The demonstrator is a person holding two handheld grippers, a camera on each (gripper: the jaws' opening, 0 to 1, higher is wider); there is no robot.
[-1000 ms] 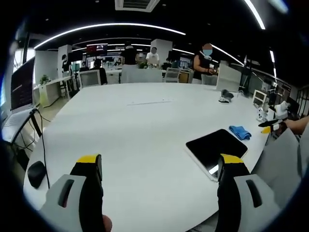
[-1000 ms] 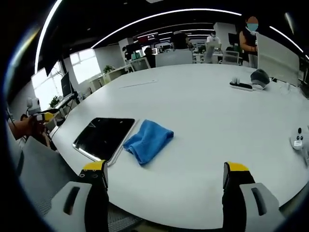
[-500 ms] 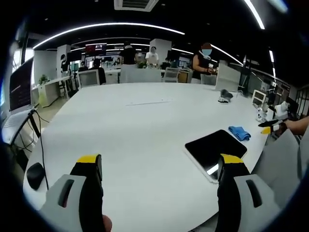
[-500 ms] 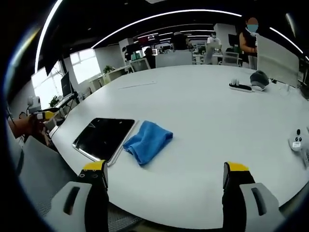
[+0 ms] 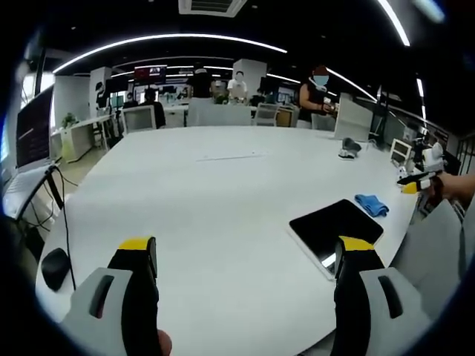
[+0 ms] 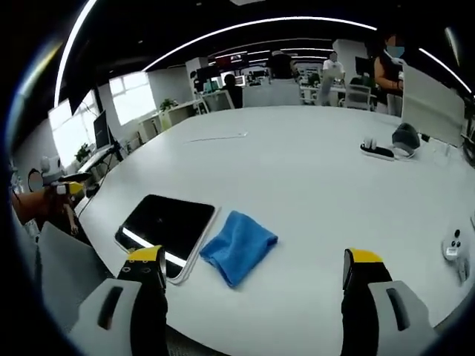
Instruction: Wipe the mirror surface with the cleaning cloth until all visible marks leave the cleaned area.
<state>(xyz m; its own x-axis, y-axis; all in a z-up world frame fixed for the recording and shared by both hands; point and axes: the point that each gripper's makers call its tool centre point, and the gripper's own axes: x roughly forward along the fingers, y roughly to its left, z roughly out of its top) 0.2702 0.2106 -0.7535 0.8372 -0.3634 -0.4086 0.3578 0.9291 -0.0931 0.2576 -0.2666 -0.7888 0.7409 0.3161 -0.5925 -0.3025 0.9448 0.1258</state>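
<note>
in the right gripper view the right gripper (image 6: pixel 252 278) hangs over the near edge of a big white table (image 6: pixel 312 170), its two yellow-tipped jaws spread wide with nothing between them. just ahead of it and a little toward its left jaw lies the blue cleaning cloth (image 6: pixel 238 247), crumpled, flat on the table. right beside the cloth, further to the left, sits the mirror (image 6: pixel 166 225) — a dark rectangular slab with a pale rim, lying flat near the table edge; cloth and mirror look touching or nearly so, i cannot tell which. off to the far left a hand carries the left gripper, seen only small. far ahead to the right a power strip (image 6: pixel 377 151) and a dark rounded object (image 6: pixel 406 138) rest on the table, and people stand among desks beyond

in the left gripper view the left gripper (image 5: pixel 245 278) is also held wide apart and empty, low over the table (image 5: pixel 208 193). the mirror (image 5: pixel 335 225) lies just ahead of its right jaw, and the cloth (image 5: pixel 369 204) sits just past the mirror's far corner. a dark mouse-like object (image 5: pixel 56 268) lies left of the left jaw — with a cable running away from it
</note>
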